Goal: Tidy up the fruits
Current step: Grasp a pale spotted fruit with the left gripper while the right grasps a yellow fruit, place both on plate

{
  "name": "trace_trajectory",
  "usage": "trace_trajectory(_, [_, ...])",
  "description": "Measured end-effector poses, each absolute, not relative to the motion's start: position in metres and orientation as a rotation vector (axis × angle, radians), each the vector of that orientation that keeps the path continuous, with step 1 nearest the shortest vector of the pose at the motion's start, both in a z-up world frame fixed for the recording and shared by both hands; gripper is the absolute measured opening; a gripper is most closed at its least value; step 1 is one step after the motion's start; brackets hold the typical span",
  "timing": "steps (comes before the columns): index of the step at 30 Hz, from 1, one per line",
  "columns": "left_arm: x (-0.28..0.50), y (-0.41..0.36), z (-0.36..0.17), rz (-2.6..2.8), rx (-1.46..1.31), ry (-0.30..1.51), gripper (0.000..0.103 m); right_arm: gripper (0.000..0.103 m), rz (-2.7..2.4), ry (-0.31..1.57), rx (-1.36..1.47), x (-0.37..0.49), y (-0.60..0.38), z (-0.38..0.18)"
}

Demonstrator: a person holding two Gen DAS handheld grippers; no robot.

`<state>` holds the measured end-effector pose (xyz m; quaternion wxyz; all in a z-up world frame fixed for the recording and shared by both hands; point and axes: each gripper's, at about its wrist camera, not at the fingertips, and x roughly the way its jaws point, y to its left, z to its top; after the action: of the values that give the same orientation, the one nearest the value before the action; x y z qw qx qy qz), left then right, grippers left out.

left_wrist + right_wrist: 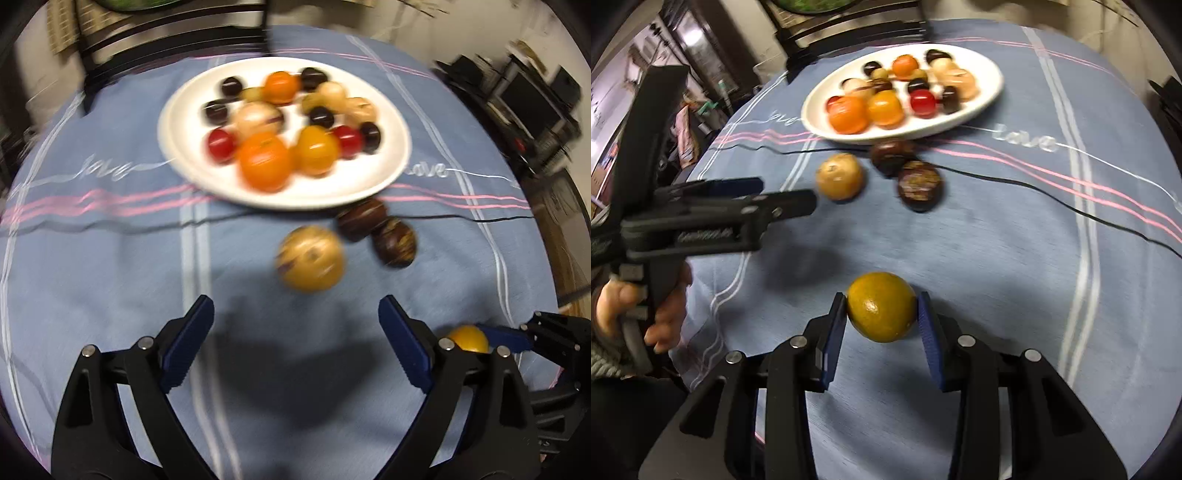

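A white plate (384,162) holds several small fruits: orange, yellow, red, dark and pale ones; it also shows in the right wrist view (990,88). On the cloth in front of it lie a tan round fruit (310,258) (840,177) and two dark brown fruits (362,218) (395,242) (892,155) (919,181). My left gripper (295,332) is open and empty, just short of the tan fruit. My right gripper (882,314) is shut on a yellow-orange citrus (882,306), also seen at the left view's right edge (468,339).
A blue striped tablecloth (110,266) covers the round table. A black cable (1034,188) runs across it in front of the plate. A dark chair (166,33) stands behind the table. Shelves with clutter stand at the right (524,99).
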<state>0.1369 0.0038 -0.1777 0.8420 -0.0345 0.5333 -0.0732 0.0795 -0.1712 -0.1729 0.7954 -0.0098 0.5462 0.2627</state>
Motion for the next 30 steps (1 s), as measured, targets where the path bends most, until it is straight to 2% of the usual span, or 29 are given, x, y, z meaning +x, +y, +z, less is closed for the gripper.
trace_trajectory(4, [0.156,-0.004,-0.187,-0.188,-0.069,1.134,0.074,0.039,0.509,1.167,0.031,0.079,-0.196,-0.170])
trace_trajectory(7, [0.165,-0.003,-0.196,-0.193,-0.064,1.155,0.069,0.039,0.480,1.164,0.065,0.079,-0.208,-0.167])
trace_trajectory(12, [0.170,0.002,-0.206,-0.232,-0.111,1.173,0.047,0.039,0.472,1.162,0.080,0.079,-0.210,-0.166])
trace_trajectory(19, [0.162,0.004,-0.196,-0.225,-0.121,1.141,0.045,0.039,0.468,1.149,0.099,0.086,-0.211,-0.164])
trace_trajectory(30, [0.174,0.058,-0.136,-0.112,-0.144,1.050,0.045,0.039,0.510,1.034,0.091,0.144,-0.190,-0.130])
